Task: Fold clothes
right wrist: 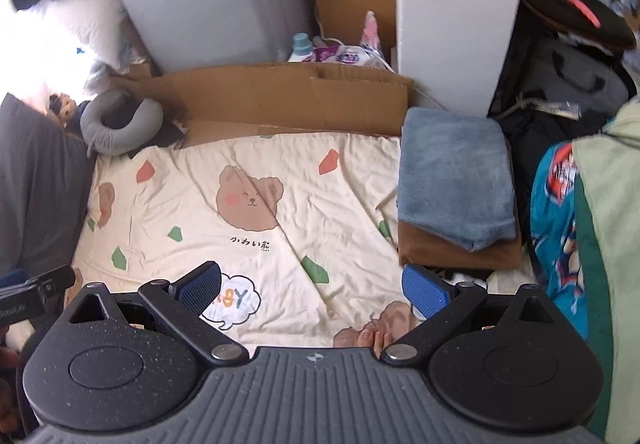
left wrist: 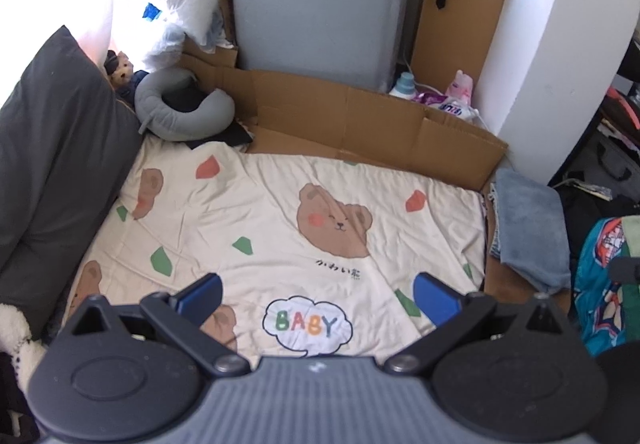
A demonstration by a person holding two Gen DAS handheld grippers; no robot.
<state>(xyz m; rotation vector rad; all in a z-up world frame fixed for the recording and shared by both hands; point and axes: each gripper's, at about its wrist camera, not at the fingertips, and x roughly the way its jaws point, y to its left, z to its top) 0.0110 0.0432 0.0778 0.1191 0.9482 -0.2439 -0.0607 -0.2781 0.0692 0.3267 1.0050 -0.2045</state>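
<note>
— So, big cream bear sheet [right wrist: 248, 204] spread flat in the middle. Folded blue towel [right wrist: 452, 172] on a brown cloth [right wrist: 460, 258] at three o'clock.

— Yes, and gray neck pillow [right wrist: 116, 124] at ten o'clock. Left gripper [left wrist: 318, 296] and right gripper [right wrist: 312, 284] both wide apart, holding nothing.
</note>
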